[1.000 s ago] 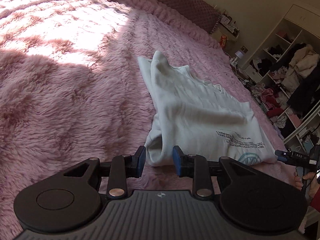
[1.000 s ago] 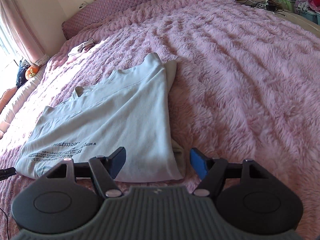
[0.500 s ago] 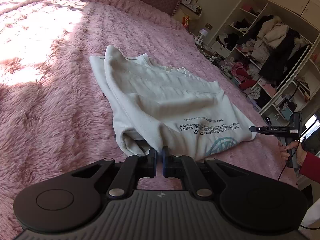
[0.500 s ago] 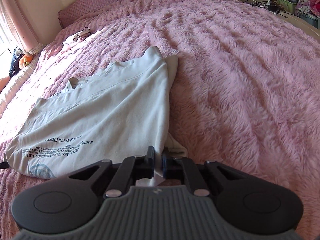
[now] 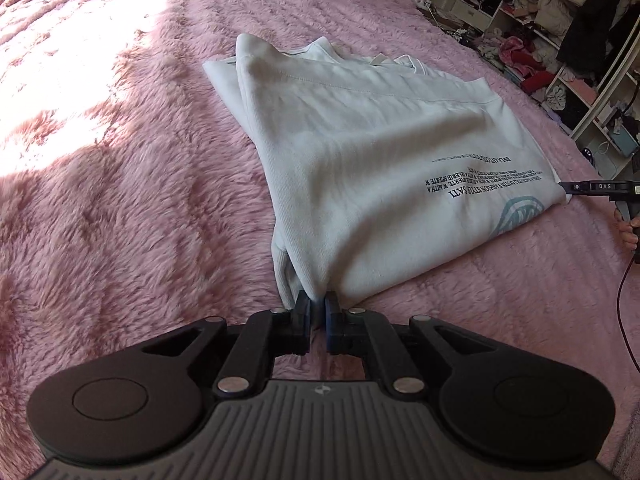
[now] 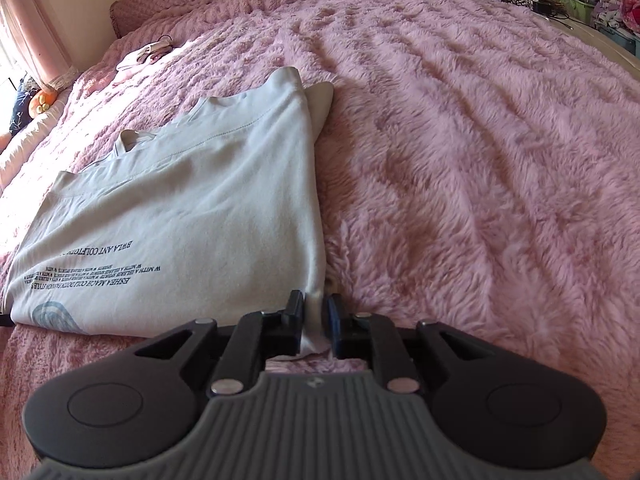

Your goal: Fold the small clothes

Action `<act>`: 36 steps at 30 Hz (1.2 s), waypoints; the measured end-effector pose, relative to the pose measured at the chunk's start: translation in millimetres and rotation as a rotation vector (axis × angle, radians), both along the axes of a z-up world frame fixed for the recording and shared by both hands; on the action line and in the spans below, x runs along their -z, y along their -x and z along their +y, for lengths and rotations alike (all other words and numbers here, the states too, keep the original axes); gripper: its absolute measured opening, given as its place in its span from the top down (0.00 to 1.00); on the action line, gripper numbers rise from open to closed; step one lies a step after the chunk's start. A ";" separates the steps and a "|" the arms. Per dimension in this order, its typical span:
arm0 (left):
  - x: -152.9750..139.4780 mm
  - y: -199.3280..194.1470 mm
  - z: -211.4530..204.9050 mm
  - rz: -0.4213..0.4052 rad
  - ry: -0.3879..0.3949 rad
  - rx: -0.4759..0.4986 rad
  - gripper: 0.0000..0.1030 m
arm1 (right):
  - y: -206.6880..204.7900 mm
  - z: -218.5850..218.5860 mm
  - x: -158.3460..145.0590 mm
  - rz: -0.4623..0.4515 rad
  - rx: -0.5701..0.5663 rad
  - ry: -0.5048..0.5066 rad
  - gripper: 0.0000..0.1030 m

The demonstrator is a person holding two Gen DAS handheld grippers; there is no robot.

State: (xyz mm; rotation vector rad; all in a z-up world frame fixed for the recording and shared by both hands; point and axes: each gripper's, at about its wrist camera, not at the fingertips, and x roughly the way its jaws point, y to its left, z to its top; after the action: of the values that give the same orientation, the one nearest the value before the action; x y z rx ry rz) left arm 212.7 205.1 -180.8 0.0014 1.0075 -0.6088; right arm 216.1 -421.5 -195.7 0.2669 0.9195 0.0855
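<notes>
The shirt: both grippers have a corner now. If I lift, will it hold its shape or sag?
The shirt will probably sag between the left gripper and right gripper; it already drapes in soft folds. The fluffy blanket may drag on it.

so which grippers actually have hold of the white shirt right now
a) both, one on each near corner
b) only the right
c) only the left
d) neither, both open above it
a: the left gripper is shut on one near corner of the white shirt, and the right gripper is shut on the other near corner, with cloth pinched between its fingers.
</notes>
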 end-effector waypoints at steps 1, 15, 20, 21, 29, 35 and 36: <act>-8.4 -3.1 1.6 -0.012 -0.004 0.012 0.87 | 1.3 -1.3 -5.8 -0.021 -0.007 0.010 0.63; -31.9 -143.3 -30.4 -0.233 -0.003 -0.242 0.45 | -130.1 23.9 -43.7 -0.238 -0.044 0.125 0.49; -15.7 -167.3 -45.7 -0.215 0.002 -0.223 0.45 | -172.5 35.9 -28.6 -0.230 -0.035 0.194 0.42; -12.7 -167.7 -48.1 -0.216 -0.004 -0.213 0.45 | -179.4 36.9 -22.8 -0.221 -0.030 0.196 0.42; -12.9 -163.4 -55.4 -0.311 -0.023 -0.204 0.91 | -193.7 37.1 -2.2 -0.191 -0.022 0.171 0.96; -2.8 -187.2 -49.9 -0.238 -0.005 -0.335 0.91 | -201.3 38.7 7.9 -0.175 0.063 0.171 0.93; 5.4 -191.8 -53.7 -0.202 -0.046 -0.332 0.89 | -202.9 40.5 11.6 -0.156 0.069 0.179 0.90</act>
State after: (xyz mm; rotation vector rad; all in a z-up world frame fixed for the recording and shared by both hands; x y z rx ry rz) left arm 404.6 151.4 -186.3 -0.0615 0.8028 -0.2746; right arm 419.0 -380.9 -207.3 0.1233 0.7566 -0.0395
